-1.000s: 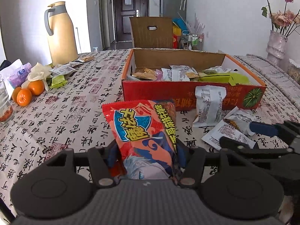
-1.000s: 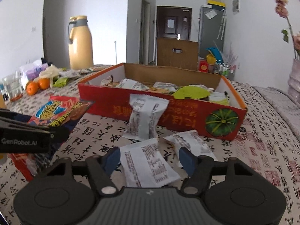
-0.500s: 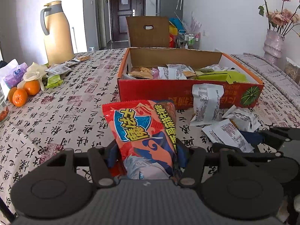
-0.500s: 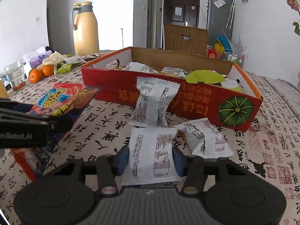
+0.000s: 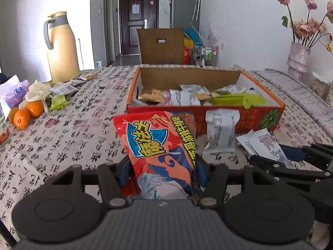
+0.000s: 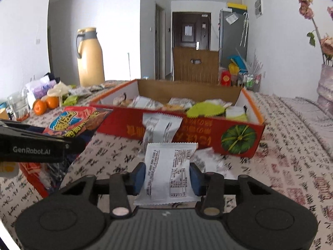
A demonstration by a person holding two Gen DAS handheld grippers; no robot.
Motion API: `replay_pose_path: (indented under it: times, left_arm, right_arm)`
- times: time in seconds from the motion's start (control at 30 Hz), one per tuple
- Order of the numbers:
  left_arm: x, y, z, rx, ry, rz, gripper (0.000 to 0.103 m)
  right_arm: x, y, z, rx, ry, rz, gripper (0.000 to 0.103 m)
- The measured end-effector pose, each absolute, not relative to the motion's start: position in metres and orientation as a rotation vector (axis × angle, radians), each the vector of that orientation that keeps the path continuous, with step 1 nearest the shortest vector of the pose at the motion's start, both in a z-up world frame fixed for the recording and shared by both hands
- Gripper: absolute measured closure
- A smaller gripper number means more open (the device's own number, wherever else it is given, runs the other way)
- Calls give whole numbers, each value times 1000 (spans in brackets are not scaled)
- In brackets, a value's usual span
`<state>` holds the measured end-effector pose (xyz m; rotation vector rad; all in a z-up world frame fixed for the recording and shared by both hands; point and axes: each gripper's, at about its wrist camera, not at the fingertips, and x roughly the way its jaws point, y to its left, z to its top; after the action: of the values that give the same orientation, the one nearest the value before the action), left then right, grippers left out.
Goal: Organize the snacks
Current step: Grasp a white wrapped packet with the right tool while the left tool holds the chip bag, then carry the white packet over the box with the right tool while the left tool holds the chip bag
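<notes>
Left gripper [image 5: 161, 166] clamped on red chip bag [image 5: 158, 145], long axis pointing forward. Right gripper [image 6: 166, 175] clamped on white packet [image 6: 169, 173]. Red box [image 6: 208, 128] lies straight ahead of both, right gripper nearer; another packet [image 6: 160, 129] leans on its front wall.

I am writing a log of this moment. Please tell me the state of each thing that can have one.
Left gripper: shut on the red snack bag, held up.
Right gripper: shut on a white packet, held up.
Red box: open, partly filled with snacks.
Another white packet: leaning against the box front.
Door: closed.
</notes>
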<state>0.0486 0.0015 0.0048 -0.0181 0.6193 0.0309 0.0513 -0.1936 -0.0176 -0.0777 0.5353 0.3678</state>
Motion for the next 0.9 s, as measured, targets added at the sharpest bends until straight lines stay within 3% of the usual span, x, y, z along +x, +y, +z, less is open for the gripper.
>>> replay_pose_path:
  times: [0.9]
  left_arm:
    - [139,-19,60,-42,507,51,42]
  right_arm:
    - [135,-209,40,-24,349,279,59]
